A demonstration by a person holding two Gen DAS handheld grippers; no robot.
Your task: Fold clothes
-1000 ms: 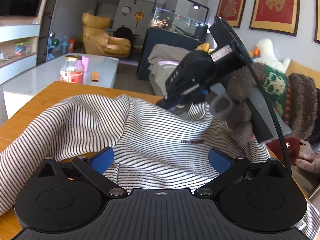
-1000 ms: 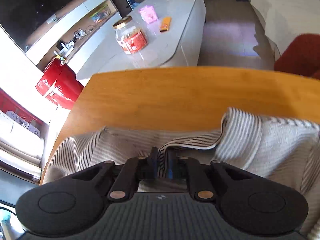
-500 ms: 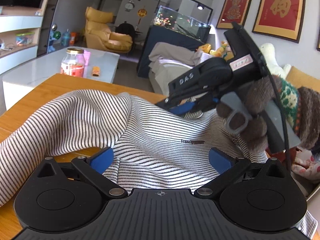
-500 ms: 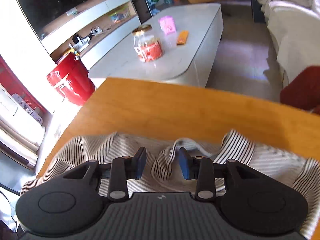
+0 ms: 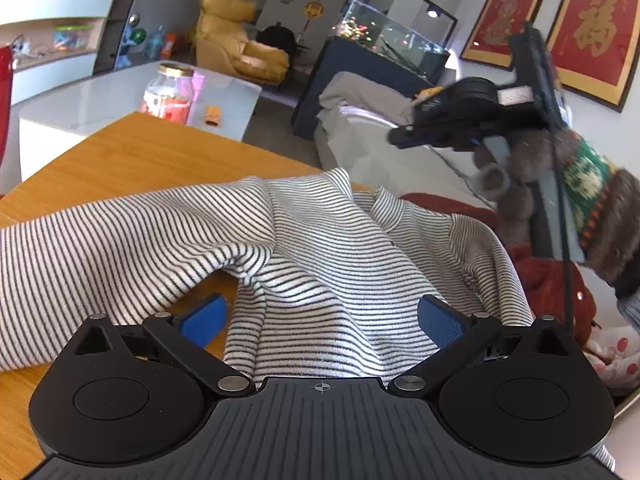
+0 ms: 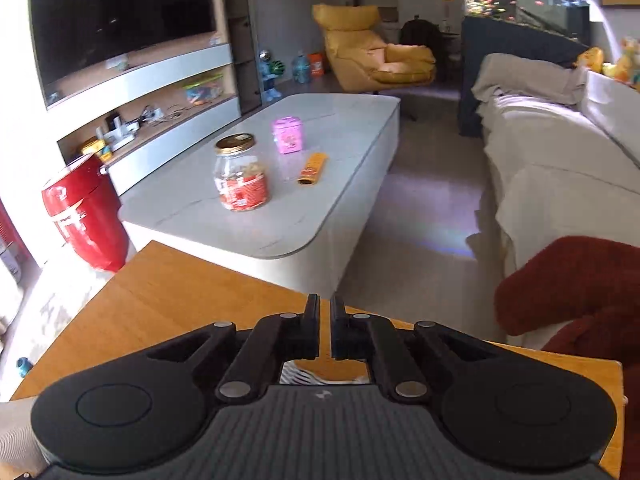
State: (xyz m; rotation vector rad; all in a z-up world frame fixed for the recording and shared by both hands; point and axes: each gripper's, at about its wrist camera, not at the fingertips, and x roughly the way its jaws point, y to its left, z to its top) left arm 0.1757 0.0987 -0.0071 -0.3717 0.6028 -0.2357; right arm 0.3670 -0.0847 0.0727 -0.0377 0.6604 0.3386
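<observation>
Looking at a home living room: yellow armchair [image 6: 376, 60], covered sofa [image 6: 560, 152], fish tank [image 6: 520, 0], dark television [image 6: 120, 16] over shelving, white coffee table [image 6: 320, 216] carrying a jar [image 6: 240, 174], framed red calligraphy [image 5: 592, 28] hanging.

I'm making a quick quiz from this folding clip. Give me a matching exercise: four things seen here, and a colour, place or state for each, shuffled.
Things:
1. striped shirt
2. left gripper
3. right gripper
4. glass jar

Descriptions:
a. fingers nearly together, nothing between them
b. on the white coffee table
c. open, blue pads
d. crumpled on the wooden table

Pairs: 1-d, 2-c, 3-a, 4-b
</observation>
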